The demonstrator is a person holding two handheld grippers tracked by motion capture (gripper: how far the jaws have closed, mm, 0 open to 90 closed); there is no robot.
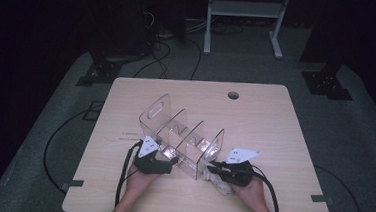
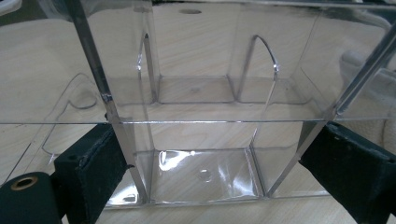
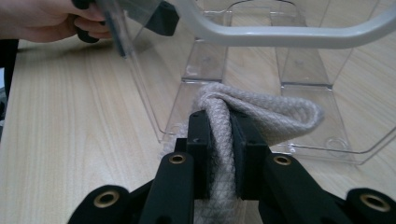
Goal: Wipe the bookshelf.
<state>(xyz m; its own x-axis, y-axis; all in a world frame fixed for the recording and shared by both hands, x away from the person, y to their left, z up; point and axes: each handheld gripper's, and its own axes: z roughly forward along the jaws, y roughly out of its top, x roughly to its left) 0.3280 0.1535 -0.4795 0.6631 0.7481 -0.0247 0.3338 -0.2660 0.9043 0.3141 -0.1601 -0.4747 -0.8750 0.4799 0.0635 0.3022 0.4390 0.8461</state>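
Clear acrylic divided organizer on the wooden table, compartments bare; left gripper spread wide astride its near wall; right gripper clamped on folded beige knitted cloth at its open end.

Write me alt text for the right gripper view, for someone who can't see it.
The right tool pinches a folded beige woven cloth between its two black jaws, at the open end of a clear plastic divided organizer on a light wooden table. At upper left, a hand is at the organizer's far side.
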